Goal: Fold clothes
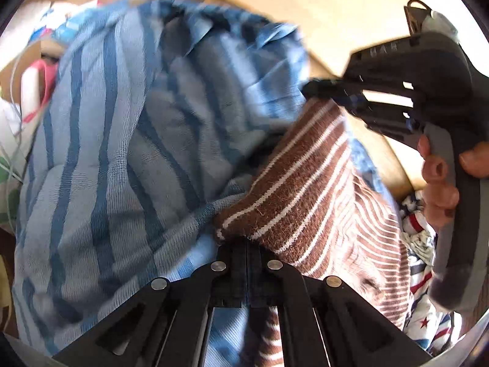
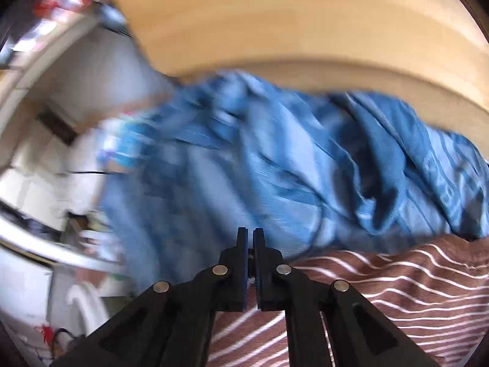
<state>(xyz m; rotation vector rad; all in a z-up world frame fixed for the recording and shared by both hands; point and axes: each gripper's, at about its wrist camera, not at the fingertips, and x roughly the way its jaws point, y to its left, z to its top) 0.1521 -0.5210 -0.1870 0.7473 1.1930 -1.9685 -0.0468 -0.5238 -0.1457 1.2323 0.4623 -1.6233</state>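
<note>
The work is at the gathering stage: both grippers have taken hold of cloth and no tidy fold shows yet. The left gripper (image 1: 246,243) has its jaws pressed together on the edge of the brown striped garment (image 1: 299,189), pinching a bunched corner right at the tips. The right gripper (image 2: 251,238) also has its jaws drawn close; in the left wrist view its tips (image 1: 318,88) meet the far upper edge of the same brown garment where it borders the blue cloth, and they appear to nip that edge, though blur leaves the grip itself uncertain.

The brown garment hangs stretched between the two grippers. The blue striped cloth (image 1: 116,140) lies heaped beside it and partly under it, well crumpled.

The likely next move is to lift the brown piece clear of the blue one, pull it taut between the two held points, and lay it flat on the light wooden counter (image 2: 275,24) before folding. That calls for both grips to hold firm and for the hands to part evenly.

In the way: the blue cloth may drag along, since it overlaps the brown edge. A star-patterned fabric (image 1: 424,315) lies crumpled at the right, beneath the person's hand (image 1: 440,180). Loose clutter and thin cords (image 1: 15,98) lie at the left.
</note>
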